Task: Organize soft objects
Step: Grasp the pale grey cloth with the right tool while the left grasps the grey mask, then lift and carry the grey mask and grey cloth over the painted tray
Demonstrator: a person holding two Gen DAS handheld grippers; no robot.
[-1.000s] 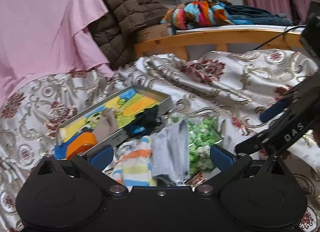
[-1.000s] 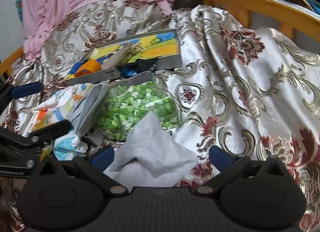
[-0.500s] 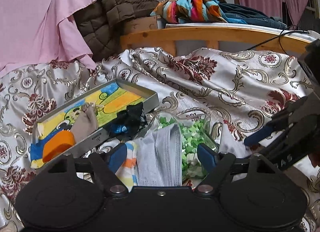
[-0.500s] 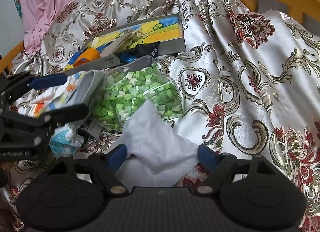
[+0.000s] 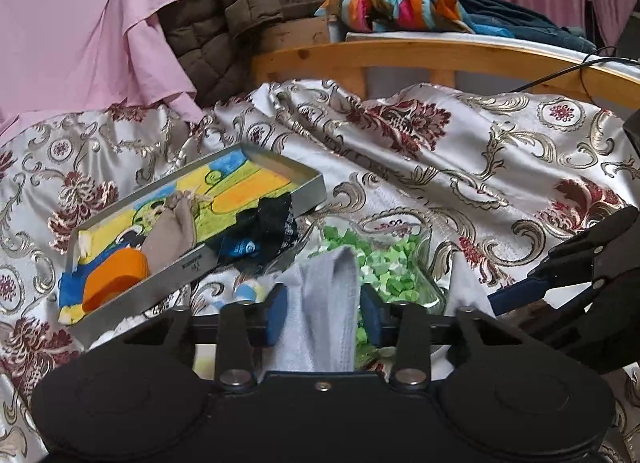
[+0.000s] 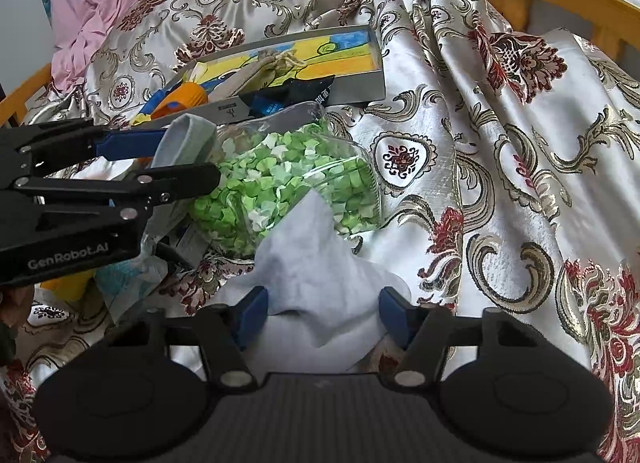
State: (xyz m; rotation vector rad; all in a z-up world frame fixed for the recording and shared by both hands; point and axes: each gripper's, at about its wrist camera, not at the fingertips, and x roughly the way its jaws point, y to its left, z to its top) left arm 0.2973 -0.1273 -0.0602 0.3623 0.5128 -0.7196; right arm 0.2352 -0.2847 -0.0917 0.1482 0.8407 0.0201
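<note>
Two grippers work the same pale grey cloth (image 6: pixel 316 263), which lies on the floral bedspread (image 6: pixel 500 183) over a clear bag of green paper bits (image 6: pixel 280 179). Left gripper (image 5: pixel 323 313) has just been closing, and its blue pads now pinch a raised fold of the cloth. Right gripper (image 6: pixel 320 313) has also been closing (its pads flank the other end, though I cannot tell whether they press it). Just behind sits a shallow grey tray (image 5: pixel 310 191).

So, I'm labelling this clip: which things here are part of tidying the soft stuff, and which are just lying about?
In play:
grey sock
white cloth
colourful box

Lying about:
bag of green bits
brown jacket
pink sheet
</note>
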